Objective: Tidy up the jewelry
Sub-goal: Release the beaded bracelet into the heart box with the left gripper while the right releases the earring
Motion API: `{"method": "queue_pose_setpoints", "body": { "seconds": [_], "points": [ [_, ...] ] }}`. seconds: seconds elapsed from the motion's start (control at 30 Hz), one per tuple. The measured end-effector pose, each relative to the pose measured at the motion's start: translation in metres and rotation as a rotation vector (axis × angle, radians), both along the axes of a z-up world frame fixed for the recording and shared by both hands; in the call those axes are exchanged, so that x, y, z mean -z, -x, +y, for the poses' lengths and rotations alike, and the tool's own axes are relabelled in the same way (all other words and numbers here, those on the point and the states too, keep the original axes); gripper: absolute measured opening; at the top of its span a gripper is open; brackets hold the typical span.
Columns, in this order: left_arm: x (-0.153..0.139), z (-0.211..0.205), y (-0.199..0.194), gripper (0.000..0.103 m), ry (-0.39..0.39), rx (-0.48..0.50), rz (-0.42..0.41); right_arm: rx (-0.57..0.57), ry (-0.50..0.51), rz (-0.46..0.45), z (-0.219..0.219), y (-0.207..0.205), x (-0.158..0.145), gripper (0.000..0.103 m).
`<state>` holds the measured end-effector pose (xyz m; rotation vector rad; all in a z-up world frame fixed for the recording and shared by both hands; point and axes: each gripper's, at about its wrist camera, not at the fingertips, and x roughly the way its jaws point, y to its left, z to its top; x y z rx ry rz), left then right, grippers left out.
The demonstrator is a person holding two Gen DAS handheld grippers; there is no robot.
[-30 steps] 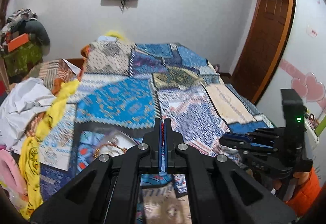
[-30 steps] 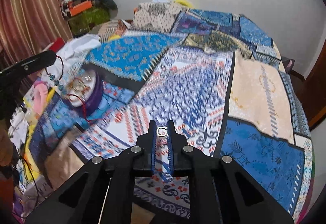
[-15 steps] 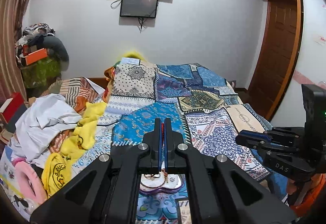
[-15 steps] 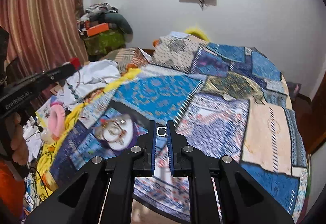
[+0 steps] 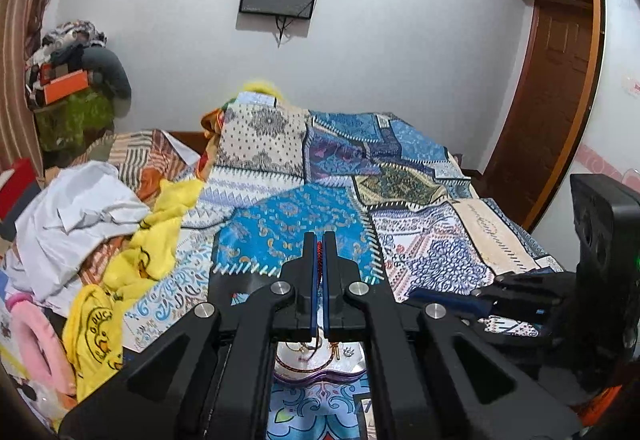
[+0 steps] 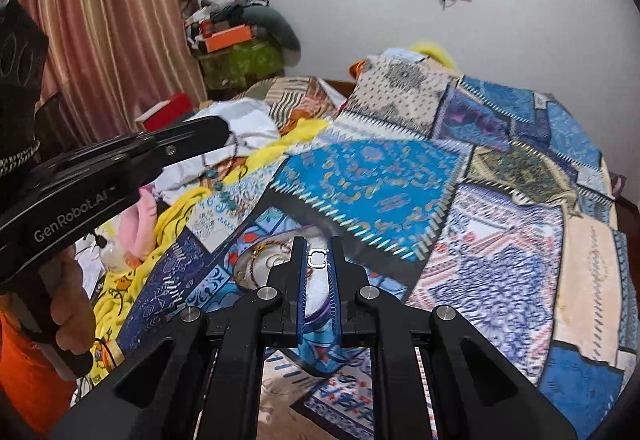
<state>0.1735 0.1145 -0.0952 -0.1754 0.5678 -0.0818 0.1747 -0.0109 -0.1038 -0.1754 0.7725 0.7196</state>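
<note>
Silver ring [image 6: 317, 258] and red cord [image 5: 319, 252] are held over a dish [image 5: 320, 364] on a patchwork bed.

The ring is pinched between the closed jaws of the right gripper [image 6: 317, 260], above the near edge of the dish, where gold pieces are seen lying inside. The cord is clamped in the closed left gripper [image 5: 319, 254]; from the right view, turquoise beads [image 6: 218, 185] are seen hanging on it below the left gripper's tip, over the yellow cloth [image 5: 168, 215]. The dish is set on the quilt [image 5: 288, 224] directly under both grippers. A white cloth [image 5: 76, 207] and a pink ring-shaped item [image 5: 32, 340] are piled at the bed's left side. The left handle is gripped by a hand [image 6: 74, 304].
</note>
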Motion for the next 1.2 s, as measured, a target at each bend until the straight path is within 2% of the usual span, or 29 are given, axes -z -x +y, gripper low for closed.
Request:
{"method": "queue_pose_setpoints", "body": {
  "seconds": [0.33,0.57,0.73,1.0,1.1,1.2],
  "points": [
    [0.049,0.002,-0.015,0.000,0.025,0.035,0.113,-0.031,0.052,0.098,0.022,-0.009,0.039,0.009],
    [0.072,0.000,-0.012,0.000,0.011,0.053,0.168,-0.061,0.096,0.104,0.033,-0.004,0.050,0.009],
    [0.074,0.002,-0.009,0.000,0.028,0.067,0.172,-0.074,0.116,0.111,0.038,-0.003,0.055,0.009],
    [0.068,0.003,-0.004,0.002,-0.001,0.052,0.179,-0.067,0.138,0.118,0.041,-0.004,0.058,0.009],
    [0.061,0.005,0.000,0.007,-0.014,0.039,0.171,-0.056,0.150,0.120,0.040,-0.005,0.056,0.010],
    [0.049,0.006,0.008,0.020,-0.026,0.014,0.153,-0.043,0.147,0.108,0.037,-0.002,0.050,0.016]
  ]
}}
